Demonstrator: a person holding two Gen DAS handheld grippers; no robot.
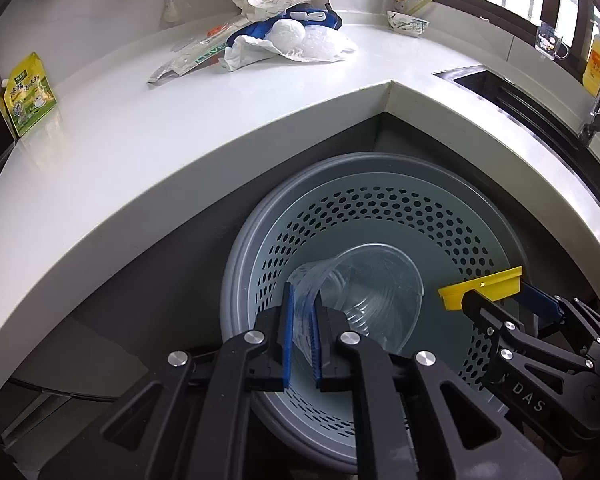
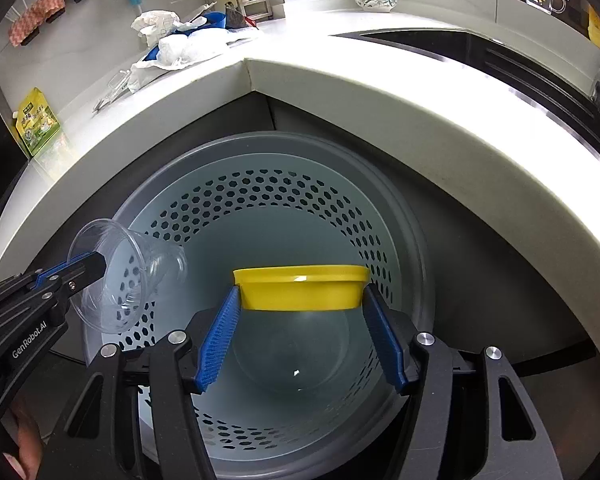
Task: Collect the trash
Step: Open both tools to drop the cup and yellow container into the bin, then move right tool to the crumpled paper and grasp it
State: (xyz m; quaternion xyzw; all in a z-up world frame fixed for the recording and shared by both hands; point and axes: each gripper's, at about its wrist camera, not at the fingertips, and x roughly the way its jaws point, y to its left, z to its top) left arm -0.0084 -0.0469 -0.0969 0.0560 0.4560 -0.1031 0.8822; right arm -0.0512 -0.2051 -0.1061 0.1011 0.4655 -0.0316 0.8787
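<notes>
A grey bin (image 1: 236,280) with a pale perforated inner wall (image 2: 380,240) stands on the floor under the counter corner. Over it, my left gripper (image 1: 303,296) is shut on the wall of a clear plastic cup (image 1: 364,292), which lies tilted with its mouth facing away. The right wrist view shows that cup (image 2: 116,276) at the bin's left rim. My right gripper (image 2: 301,292) pinches a yellow plastic bowl (image 2: 300,288) between its blue pads (image 2: 220,336), above the bin's middle. A clear round plastic piece (image 2: 292,356) lies at the bin's bottom.
On the white counter (image 1: 180,128) lies a heap of crumpled paper, blue wrapping and white plastic bags (image 1: 292,36), with a flat clear wrapper (image 1: 188,60) beside it. A green-yellow pouch (image 1: 30,94) stands far left. A patterned ceramic bowl (image 1: 406,24) and a sink (image 1: 500,88) are on the right.
</notes>
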